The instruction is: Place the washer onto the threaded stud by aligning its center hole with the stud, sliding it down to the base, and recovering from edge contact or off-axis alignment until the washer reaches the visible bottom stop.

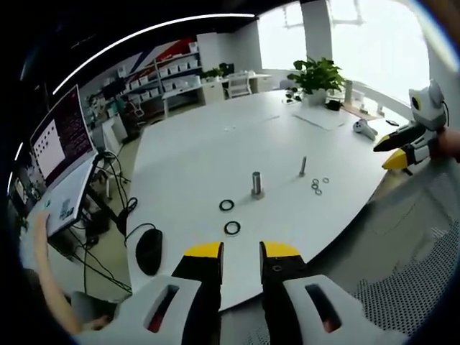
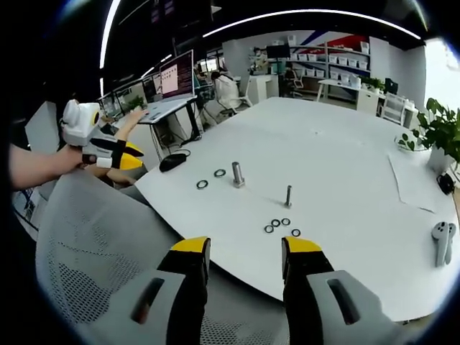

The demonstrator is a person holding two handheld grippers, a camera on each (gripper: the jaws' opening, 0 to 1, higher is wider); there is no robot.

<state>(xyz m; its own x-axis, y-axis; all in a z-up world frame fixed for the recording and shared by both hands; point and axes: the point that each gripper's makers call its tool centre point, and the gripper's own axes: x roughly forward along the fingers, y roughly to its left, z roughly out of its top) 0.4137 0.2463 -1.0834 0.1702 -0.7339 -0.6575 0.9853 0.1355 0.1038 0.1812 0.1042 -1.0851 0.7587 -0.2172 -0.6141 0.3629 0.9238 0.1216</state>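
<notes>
While untouched, washers [image 2: 279, 226] (beyond hand-held gripper [image 2: 245, 253])

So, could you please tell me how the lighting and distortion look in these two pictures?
Left gripper view: the windows behind the potted plant are blown out white, and the fisheye bends the white table edge and the ceiling light strip. Right gripper view: lighting is more even, with glare at the far right; the small washers stay sharp.

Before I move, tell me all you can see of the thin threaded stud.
The thin threaded stud is a slim grey metal-looking pin, standing upright on the white table, with nothing on it. Small dark washers lie loose on the table by its base, apart from it. A thicker stud stands to one side.
</notes>
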